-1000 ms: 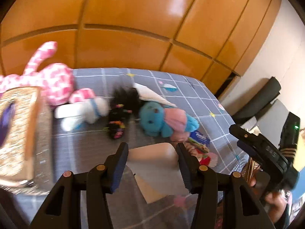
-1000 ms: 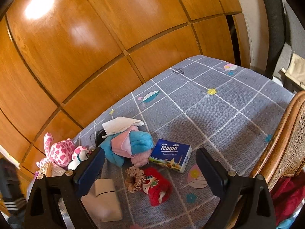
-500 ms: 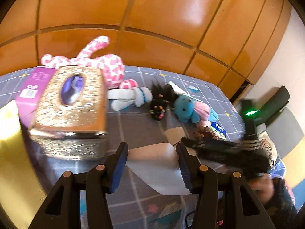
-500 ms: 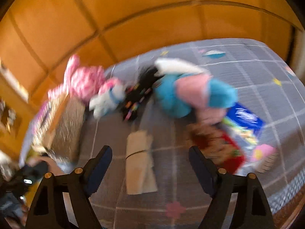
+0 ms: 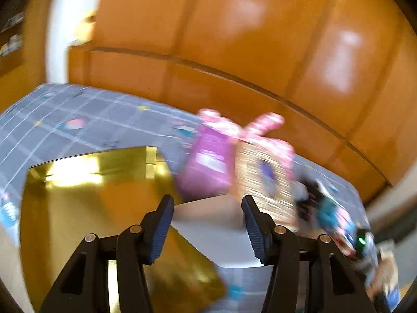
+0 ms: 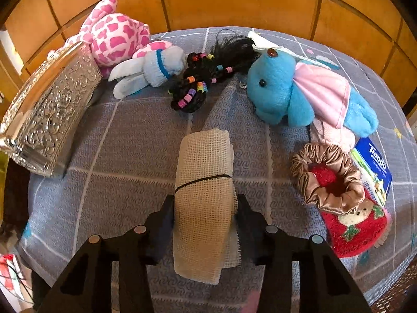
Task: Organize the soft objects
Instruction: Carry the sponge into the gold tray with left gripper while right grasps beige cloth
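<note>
My right gripper (image 6: 206,214) is shut on a beige mesh cloth roll (image 6: 204,182) bound with a black band, lying on the grey checked cloth (image 6: 135,140). Around it lie a blue elephant plush (image 6: 284,91), a pink spotted plush (image 6: 114,36), a small white-blue plush (image 6: 153,70), a black beaded hairpiece (image 6: 200,83), a brown scrunchie (image 6: 328,177) and a red sock (image 6: 357,229). My left gripper (image 5: 207,221) is shut on a pale folded cloth (image 5: 211,227), above a shiny gold box (image 5: 99,182). The left wrist view is blurred.
A silver embossed box (image 6: 49,112) stands at the left, also in the left wrist view (image 5: 263,180) beside a purple box (image 5: 208,161). A blue Tempo tissue pack (image 6: 372,167) lies at the right. Wooden panels (image 6: 234,2) rise behind the table.
My right gripper has come down and closed on the beige mesh roll. My left gripper has swung left with the pale cloth, over the gold box.
</note>
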`<state>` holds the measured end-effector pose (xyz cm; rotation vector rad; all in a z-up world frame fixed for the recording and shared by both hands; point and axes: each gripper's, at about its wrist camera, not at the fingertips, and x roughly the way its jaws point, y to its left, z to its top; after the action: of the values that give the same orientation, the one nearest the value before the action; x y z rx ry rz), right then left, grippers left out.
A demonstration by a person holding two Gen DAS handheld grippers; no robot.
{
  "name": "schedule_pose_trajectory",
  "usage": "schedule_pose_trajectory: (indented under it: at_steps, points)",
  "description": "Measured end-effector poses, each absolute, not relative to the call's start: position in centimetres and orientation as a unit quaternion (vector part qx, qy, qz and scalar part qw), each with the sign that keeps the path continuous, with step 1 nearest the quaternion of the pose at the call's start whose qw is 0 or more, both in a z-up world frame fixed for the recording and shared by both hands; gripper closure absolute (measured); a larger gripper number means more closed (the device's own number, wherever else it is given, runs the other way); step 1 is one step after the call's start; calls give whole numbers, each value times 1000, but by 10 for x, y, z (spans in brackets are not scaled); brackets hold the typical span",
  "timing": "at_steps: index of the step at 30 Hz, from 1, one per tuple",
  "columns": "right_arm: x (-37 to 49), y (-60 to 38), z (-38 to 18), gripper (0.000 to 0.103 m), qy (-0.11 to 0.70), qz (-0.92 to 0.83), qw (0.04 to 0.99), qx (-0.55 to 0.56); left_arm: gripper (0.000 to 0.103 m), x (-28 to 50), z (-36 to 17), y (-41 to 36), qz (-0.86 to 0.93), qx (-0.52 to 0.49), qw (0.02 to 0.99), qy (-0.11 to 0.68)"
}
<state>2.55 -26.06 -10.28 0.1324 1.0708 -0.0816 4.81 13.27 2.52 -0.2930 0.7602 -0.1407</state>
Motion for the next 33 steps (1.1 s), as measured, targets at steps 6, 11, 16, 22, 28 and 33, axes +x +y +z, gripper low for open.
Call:
schedule_pose_trajectory:
  at_steps: [6, 11, 16, 22, 28, 33]
  points:
    - [23, -258, -102, 57, 505, -36, 860, 59, 49, 80, -2, 175, -6, -151, 905, 397]
    - [24, -259, -103, 56, 504, -37, 861, 58, 49, 108, -14, 178, 12, -130, 905, 406]
    - [26, -257, -103, 58, 503, -41, 862, 58, 20, 139, -30, 189, 41, -117, 901, 416]
    - [31, -264, -88, 66, 489, -40, 865, 100, 2, 137, -35, 191, 51, -116, 901, 416]
    - [58, -243, -50, 66, 454, -11, 886, 91, 0, 103, -33, 187, 78, -108, 901, 412]
    - [94, -202, -15, 66, 425, 28, 903, 60, 0, 75, -28, 193, 90, -126, 901, 406]
